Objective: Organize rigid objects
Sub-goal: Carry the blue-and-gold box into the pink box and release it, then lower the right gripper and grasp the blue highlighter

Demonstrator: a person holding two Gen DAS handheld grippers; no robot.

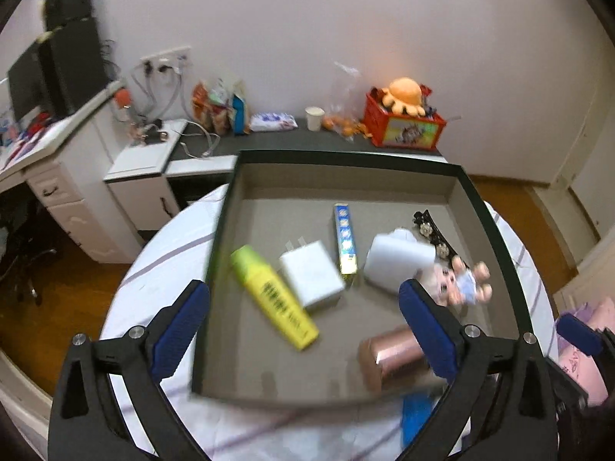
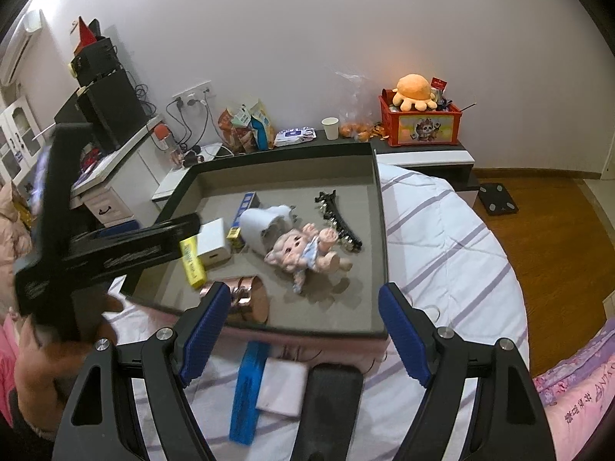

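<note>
A shallow dark box (image 1: 348, 157) (image 2: 276, 151) sits on a striped bed. In it lie a yellow bottle (image 1: 273, 297) (image 2: 192, 261), a white charger (image 1: 311, 274) (image 2: 212, 242), a blue-and-gold tube box (image 1: 345, 244) (image 2: 240, 218), a white cup on its side (image 1: 398, 263) (image 2: 263, 226), a small doll (image 1: 461, 280) (image 2: 303, 255), a black hair clip (image 1: 436, 236) (image 2: 338, 219) and a copper cylinder (image 1: 396, 357) (image 2: 246, 299). My left gripper (image 1: 303, 330) is open and empty above the box's near side. My right gripper (image 2: 301, 336) is open and empty at the box's near edge.
On the bed in front of the box lie a blue bar (image 2: 248, 392), a white card (image 2: 280, 386) and a black flat object (image 2: 330, 411). The left gripper's body (image 2: 77, 253) reaches over the box's left side. A side table with a red crate (image 2: 423, 125) stands behind.
</note>
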